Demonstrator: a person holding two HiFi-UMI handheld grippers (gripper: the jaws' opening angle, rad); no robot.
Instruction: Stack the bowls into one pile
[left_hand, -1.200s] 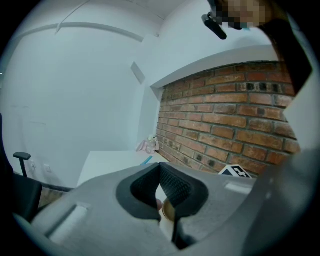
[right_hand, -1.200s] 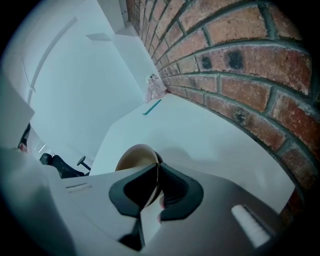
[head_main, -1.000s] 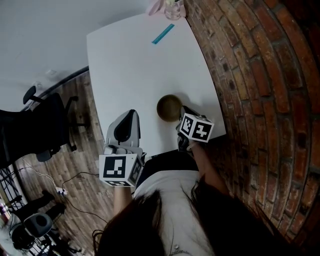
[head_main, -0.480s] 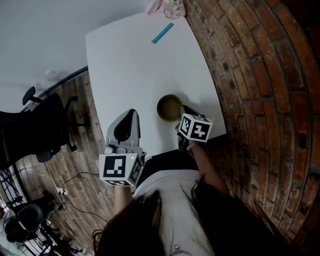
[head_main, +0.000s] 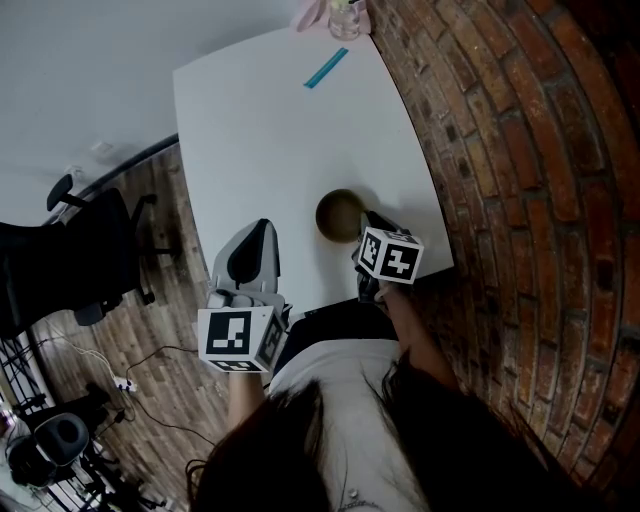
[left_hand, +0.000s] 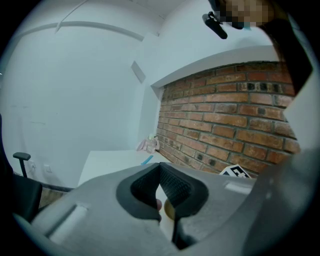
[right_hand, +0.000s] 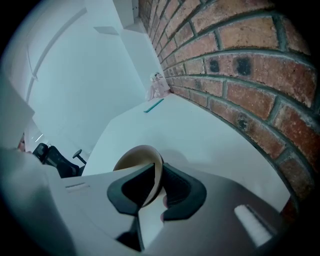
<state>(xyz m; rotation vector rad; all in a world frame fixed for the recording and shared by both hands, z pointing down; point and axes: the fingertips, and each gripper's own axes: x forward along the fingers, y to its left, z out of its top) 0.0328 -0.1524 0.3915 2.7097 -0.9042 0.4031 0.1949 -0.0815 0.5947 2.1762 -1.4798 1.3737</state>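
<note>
Your R gripper (right_hand: 158, 176): fingers (right_hand: 178, 189) clamped on brown bowl (right_hand: 136, 159), its near rim betw. pads | bowl over white table (head_main: 270, 130), near-right corner, by brick wall (head_main: 500, 150) | your L gripper (left_hand: 160, 172): fingers together, empty, at table's near-left edge.

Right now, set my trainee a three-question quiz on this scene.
1. True or false: the right gripper is clamped on the rim of the round brown bowl.
2. The left gripper has its jaws: A) wide apart B) together with nothing held C) on a bowl
3. Fill in: the wall beside the white table is bare ___.

Key: 1 true; 2 B; 3 brick.
</note>
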